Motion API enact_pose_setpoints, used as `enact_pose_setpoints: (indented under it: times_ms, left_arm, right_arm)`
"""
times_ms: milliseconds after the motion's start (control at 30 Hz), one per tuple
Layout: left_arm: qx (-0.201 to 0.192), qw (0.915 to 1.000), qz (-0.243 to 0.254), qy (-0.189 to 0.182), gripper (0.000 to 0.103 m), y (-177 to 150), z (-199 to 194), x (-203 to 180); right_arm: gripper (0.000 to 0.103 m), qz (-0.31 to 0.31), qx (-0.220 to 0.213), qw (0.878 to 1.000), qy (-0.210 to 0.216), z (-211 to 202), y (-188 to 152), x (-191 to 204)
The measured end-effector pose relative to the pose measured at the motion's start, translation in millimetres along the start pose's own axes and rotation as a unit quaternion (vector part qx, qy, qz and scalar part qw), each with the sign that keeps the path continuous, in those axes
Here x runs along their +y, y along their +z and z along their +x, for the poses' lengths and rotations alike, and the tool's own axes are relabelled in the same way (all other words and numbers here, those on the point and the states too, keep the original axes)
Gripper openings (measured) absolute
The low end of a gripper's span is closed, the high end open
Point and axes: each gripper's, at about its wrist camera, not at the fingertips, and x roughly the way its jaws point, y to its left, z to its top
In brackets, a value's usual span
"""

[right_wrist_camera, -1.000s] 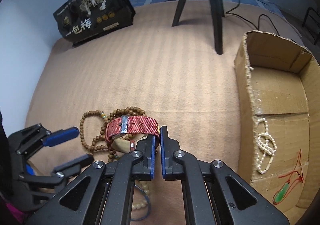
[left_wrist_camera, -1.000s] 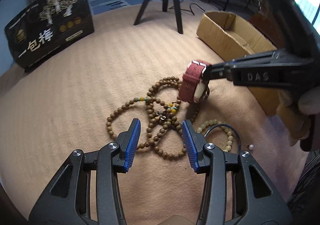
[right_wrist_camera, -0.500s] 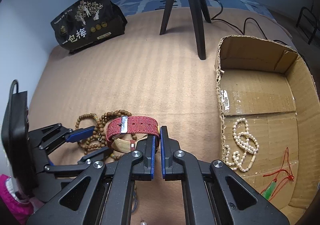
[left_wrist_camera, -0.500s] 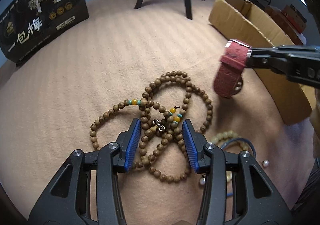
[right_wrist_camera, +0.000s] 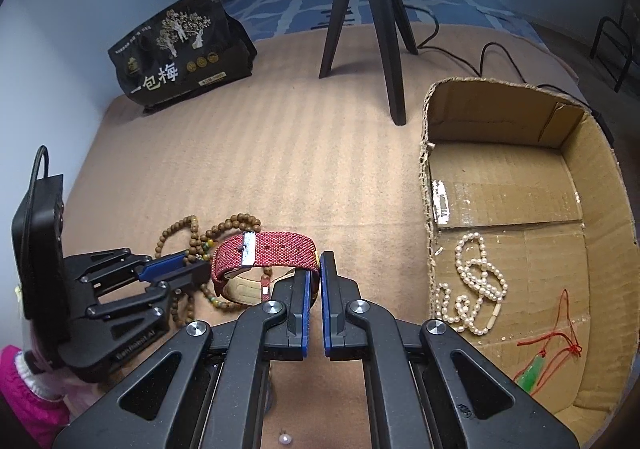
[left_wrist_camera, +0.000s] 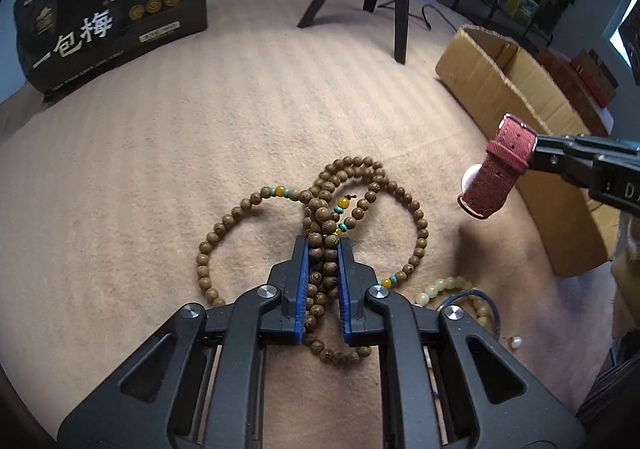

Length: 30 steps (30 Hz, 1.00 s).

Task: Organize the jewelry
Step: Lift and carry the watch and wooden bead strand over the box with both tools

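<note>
From the left wrist, the left claw (left_wrist_camera: 322,249) is squeezing a bunch of the wooden bead necklace (left_wrist_camera: 320,217) lying on the tan blanket (left_wrist_camera: 160,153). From the right wrist, the right claw (right_wrist_camera: 314,269) is pinching the red watch strap (right_wrist_camera: 264,255), holding it aloft beside the cardboard box (right_wrist_camera: 520,209).

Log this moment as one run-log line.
left tongs: shut on brown wooden bead necklace | right tongs: shut on red woven-strap watch | cardboard box: awaiting watch
</note>
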Motion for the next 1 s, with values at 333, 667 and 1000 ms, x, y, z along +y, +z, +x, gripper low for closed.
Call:
enact_pose_setpoints:
  times_ms: [333, 667, 1000]
  left_arm:
    - [-0.048, 0.9981, -0.024, -0.032, 0.011, 6.5, -49.4, -1.0]
    - [-0.094, 0.994, -0.023, -0.051, 0.011, 18.5, -94.7, -16.1]
    - [-0.137, 0.9882, -0.011, -0.067, 0.011, 40.8, -136.4, -39.1]
  right_arm:
    - [0.003, -0.012, -0.035, 0.999, -0.012, -35.7, -3.9, -5.9]
    - [0.003, -0.005, -0.072, 0.997, -0.036, -79.1, -9.2, -31.8]
    - [0.003, 0.021, -0.107, 0.992, -0.058, -115.7, -4.7, -64.4]
